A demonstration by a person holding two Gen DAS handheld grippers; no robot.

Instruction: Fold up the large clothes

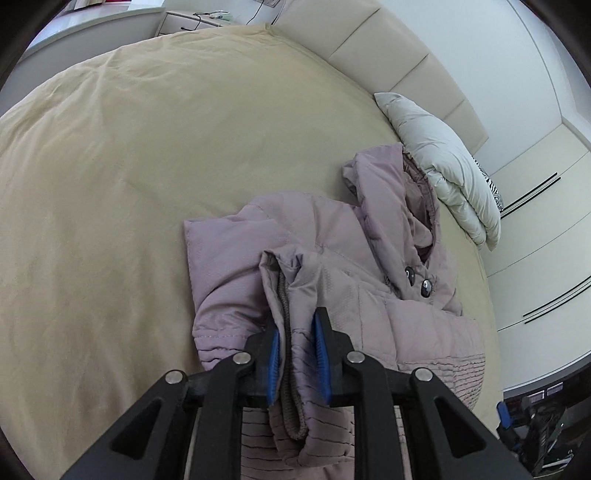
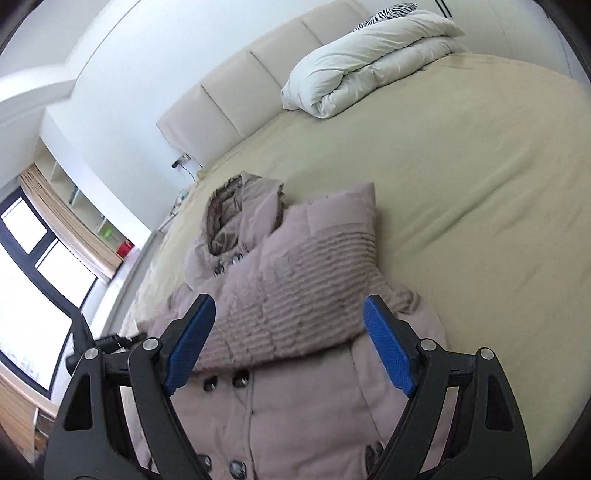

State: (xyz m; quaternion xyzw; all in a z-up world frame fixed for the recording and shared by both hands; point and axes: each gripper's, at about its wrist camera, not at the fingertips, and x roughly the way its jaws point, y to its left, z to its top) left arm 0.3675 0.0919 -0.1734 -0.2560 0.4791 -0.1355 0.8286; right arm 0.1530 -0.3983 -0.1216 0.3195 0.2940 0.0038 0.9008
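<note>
Jacket (image 1: 332, 280) on beige bed (image 1: 129, 184), partly folded.
Left gripper (image 1: 297, 354) pinches sleeve cuff (image 1: 291, 369); right gripper (image 2: 290, 339) spread wide above jacket, holding nothing.

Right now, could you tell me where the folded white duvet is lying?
The folded white duvet lies at the head of the bed, against the padded headboard; in the left wrist view it sits right, just beyond the jacket's hood.

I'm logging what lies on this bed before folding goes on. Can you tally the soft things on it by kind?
Puffer jackets: 1, mauve jacket, its sleeve cuff clamped in the left gripper; the right gripper hangs open above it.
Folded duvets: 1, white duvet.
Zebra-print pillows: 1, zebra pillow, mostly hidden.
Total: 3 on the beige bedspread.
</note>
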